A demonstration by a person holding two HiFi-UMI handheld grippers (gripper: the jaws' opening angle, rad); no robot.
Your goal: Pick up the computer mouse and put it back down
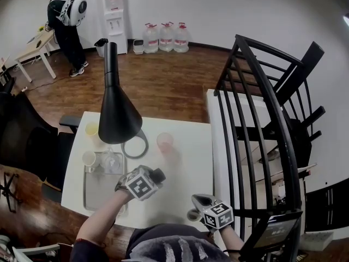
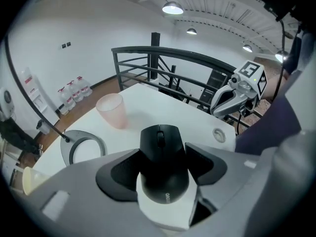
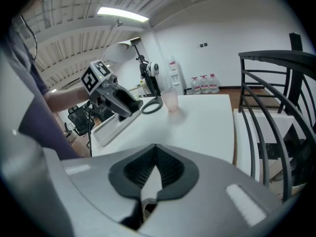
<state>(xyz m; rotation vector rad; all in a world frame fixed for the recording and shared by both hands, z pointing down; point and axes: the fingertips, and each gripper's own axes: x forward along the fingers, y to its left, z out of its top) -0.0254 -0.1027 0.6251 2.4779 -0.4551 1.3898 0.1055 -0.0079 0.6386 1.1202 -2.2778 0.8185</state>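
My left hand-held gripper [image 2: 163, 169] pinches the computer mouse [image 2: 159, 147] by its sides, nose tilted down over the tabletop [image 2: 163, 107]; I can't tell whether it touches yet. My right hand-held gripper [image 3: 155, 157] is pressed together, empty, well apart. If I let go too high, the smooth mouse could bounce or skid toward the pink cup [image 2: 111, 110].

Grey left claw [image 2: 162, 152] and right claw [image 3: 154, 174], black ribbed pads [image 3: 170, 169], black-and-white marker cubes [image 1: 140, 183], dark purple top [image 1: 163, 250]
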